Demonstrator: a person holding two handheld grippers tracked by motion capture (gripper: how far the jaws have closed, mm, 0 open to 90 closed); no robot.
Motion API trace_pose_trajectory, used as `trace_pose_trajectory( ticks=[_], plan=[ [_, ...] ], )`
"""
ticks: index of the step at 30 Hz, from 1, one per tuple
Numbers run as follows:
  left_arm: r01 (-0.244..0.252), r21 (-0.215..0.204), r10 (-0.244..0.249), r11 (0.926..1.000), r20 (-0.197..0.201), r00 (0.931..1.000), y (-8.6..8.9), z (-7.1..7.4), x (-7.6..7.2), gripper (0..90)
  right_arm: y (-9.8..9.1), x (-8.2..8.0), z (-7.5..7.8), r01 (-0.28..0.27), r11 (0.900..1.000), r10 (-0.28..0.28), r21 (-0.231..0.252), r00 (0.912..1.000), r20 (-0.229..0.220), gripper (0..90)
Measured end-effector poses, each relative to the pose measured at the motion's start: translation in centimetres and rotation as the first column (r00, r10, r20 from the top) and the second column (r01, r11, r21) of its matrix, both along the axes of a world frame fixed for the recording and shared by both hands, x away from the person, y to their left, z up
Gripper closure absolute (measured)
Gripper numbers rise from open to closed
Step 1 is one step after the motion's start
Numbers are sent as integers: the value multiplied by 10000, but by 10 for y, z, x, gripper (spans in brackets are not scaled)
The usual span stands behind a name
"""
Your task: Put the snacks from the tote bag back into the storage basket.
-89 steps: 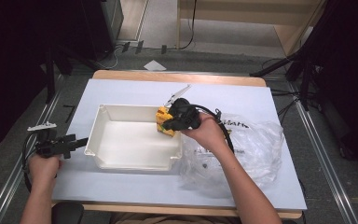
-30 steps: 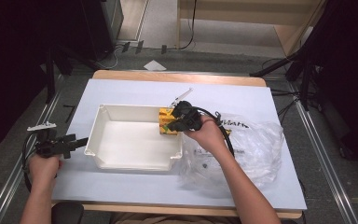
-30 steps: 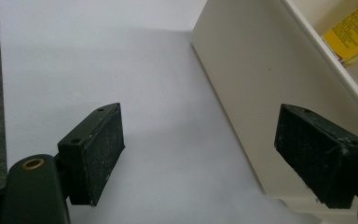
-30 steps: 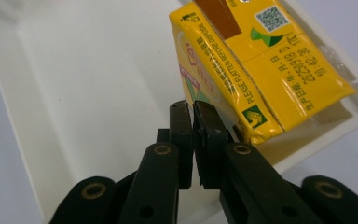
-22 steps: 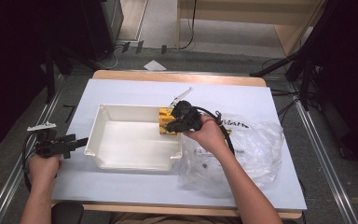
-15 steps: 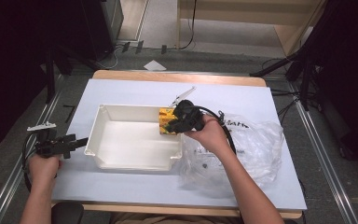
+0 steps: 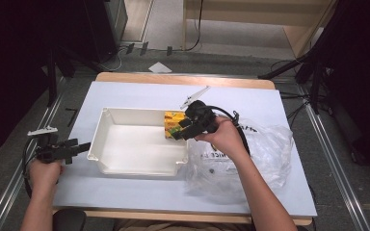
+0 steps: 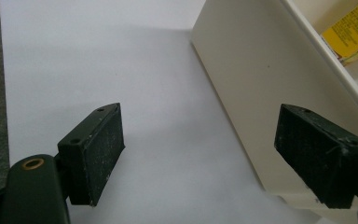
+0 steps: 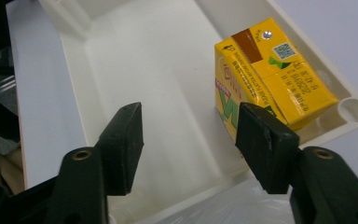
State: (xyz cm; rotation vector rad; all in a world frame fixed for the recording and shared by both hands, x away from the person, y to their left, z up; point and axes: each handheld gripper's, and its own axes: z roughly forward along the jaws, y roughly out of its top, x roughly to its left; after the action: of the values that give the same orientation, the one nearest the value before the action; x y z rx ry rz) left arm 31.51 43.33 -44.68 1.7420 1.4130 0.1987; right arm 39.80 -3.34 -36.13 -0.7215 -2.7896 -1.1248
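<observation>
My right gripper [image 9: 189, 140] gapes beside the yellow carton [image 9: 270, 74] in the tray's [image 7: 139, 166] corner — left gripper [image 8: 200, 154] gapes too.

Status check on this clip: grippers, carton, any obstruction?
Both grippers open: left gripper beside the white plastic tray, right gripper over it. Yellow juice carton in tray corner, ungripped. Nothing obstructing.
</observation>
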Motion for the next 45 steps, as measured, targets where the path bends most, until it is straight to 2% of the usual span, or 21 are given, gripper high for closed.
trace_pose_trajectory(
  ticks=[3, 5, 8, 10, 13, 18, 29, 38, 39, 45],
  plan=[
    [4, -6, -4, 10000, -5, 10000, 0, 0, 0, 168, -5, 0, 2, 84, 9999, -84, 71, 10000, 53, 330],
    [9, -26, -9, 10000, 10, 10000, 1, 0, 0, 168, -9, -1, 3, 82, 9999, -86, 115, 9993, 354, 300],
    [-3, -32, 3, 10000, 4, 10000, 1, 0, 0, 168, -14, 0, 3, 164, 9998, -168, 142, 9993, 329, 269],
    [2, -36, -2, 10000, 7, 10000, 1, 0, 0, 168, -19, 1, 2, 11, 10000, -13, 58, 9996, 279, 241],
    [0, -21, 0, 10000, -8, 10000, 1, 0, 0, 168, -25, 1, 0, -5, 9998, 12, -195, 9994, 356, 242],
    [2, 6, -2, 10000, -27, 10000, 0, 0, 0, 168, -33, 3, -1, 113, 9995, -102, -297, 9993, 373, 242],
    [14, 16, -14, 10000, -32, 10000, 0, 0, 0, 168, -51, 8, 1, 476, 9988, -473, -100, 9985, 277, 242],
    [-17, -12, 17, 10000, -46, 10000, 1, 0, 0, 168, -63, 11, 0, 506, 9987, -504, -38, 9973, 536, 239],
    [-25, -19, 25, 10000, -43, 10000, 1, 0, 1, 168, -68, 12, -3, 416, 9991, -412, -35, 9959, 809, 239],
    [-27, -36, 27, 10000, -6, 10000, 0, 0, 1, 168, -83, 17, -8, 667, 9978, -666, 12, 9952, 715, 238]
  ],
)
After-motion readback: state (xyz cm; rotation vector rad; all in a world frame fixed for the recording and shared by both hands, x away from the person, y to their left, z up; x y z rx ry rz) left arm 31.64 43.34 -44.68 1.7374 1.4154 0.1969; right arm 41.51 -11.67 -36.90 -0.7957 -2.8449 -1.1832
